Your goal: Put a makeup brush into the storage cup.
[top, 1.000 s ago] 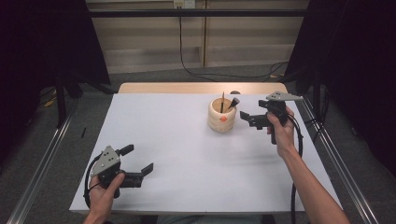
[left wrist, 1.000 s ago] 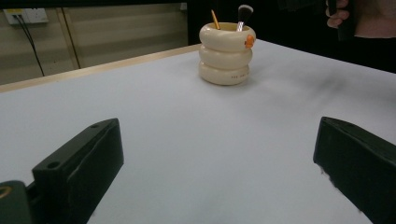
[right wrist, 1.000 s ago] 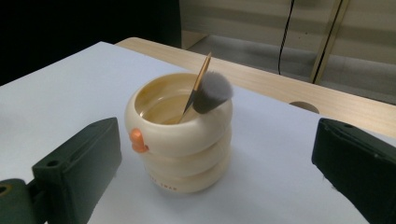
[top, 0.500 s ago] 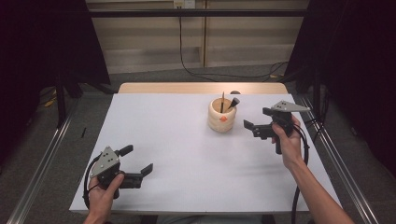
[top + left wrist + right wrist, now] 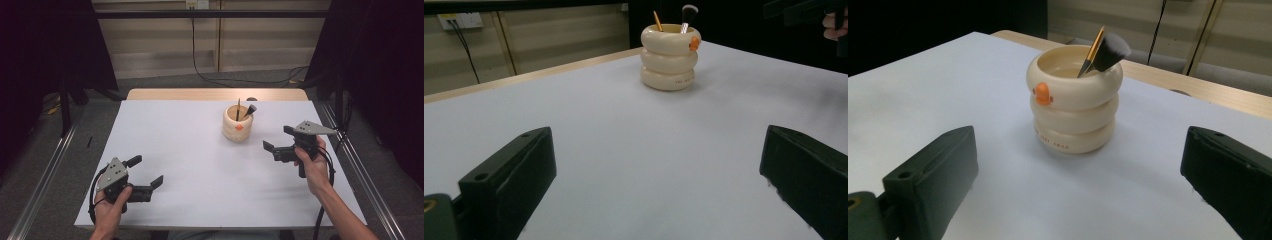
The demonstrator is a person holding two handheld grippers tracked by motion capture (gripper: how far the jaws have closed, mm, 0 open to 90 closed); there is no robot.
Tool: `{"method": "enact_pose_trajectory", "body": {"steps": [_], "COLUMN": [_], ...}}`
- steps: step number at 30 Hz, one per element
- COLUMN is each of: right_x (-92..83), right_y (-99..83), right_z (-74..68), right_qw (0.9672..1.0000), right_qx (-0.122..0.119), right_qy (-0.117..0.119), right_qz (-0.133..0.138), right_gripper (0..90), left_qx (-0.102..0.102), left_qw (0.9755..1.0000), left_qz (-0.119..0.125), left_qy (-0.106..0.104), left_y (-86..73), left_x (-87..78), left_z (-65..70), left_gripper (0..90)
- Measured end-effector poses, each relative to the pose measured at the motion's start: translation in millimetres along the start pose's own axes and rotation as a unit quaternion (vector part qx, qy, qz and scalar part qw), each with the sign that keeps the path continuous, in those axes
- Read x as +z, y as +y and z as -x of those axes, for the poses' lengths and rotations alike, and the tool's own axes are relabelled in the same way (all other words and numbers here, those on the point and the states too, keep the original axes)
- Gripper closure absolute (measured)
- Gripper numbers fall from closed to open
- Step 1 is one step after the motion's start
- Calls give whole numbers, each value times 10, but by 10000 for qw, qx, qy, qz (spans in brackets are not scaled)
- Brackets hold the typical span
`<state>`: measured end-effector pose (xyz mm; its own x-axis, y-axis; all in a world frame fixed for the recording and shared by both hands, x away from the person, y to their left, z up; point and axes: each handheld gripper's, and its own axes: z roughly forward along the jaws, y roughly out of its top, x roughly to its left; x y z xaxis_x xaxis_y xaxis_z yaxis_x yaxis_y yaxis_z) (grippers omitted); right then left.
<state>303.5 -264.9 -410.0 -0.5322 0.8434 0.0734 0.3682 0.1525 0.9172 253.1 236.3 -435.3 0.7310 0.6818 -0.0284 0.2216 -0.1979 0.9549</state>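
From the high view, one cream holder (image 5: 238,124) shaped like three stacked rings stands upright on the white table (image 5: 200,150), toward its far side and right of the middle. Two things stand in it: a thin pencil-like stick (image 5: 238,108) and a makeup brush (image 5: 249,110) with a dark head. The right tongs (image 5: 278,141) hang near the holder on its right, apart from it, jaws spread and holding nothing. The left tongs (image 5: 147,172) sit at the near left corner, well apart from the holder, jaws also spread and empty.

In the left gripper view, two black jaws stand wide apart over bare table, and the holder (image 5: 669,57) is far ahead with a small orange mark (image 5: 694,43) on its top ring. The stick (image 5: 657,21) and the brush (image 5: 686,16) rise from it; the right hand shows at the top right corner.

In the right gripper view, two jaws frame the holder (image 5: 1074,106) with clear space on both sides. The brush (image 5: 1110,52) leans against the far rim, and the orange-tipped stick (image 5: 1093,50) seems to touch it, though I cannot be sure. One orange bump (image 5: 1042,94) sits on the top ring.
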Motion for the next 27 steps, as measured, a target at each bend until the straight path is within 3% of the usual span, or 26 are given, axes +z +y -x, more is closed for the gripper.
{"method": "enact_pose_trajectory", "body": {"steps": [6, 27], "right_x": [-151, -628], "right_y": [-82, -399], "right_z": [18, -57], "right_qw": [9998, 9989], "right_qx": [88, 136], "right_qy": [-103, -392], "right_qz": [154, 202], "right_gripper": [15, 22], "left_qx": [-24, -78], "left_qw": [10000, 10000], "left_qz": [15, 18], "left_qy": [1, 16], "left_y": [-2, -5], "left_x": [-12, -9], "left_z": [9, 45], "left_gripper": [16, 15]}}
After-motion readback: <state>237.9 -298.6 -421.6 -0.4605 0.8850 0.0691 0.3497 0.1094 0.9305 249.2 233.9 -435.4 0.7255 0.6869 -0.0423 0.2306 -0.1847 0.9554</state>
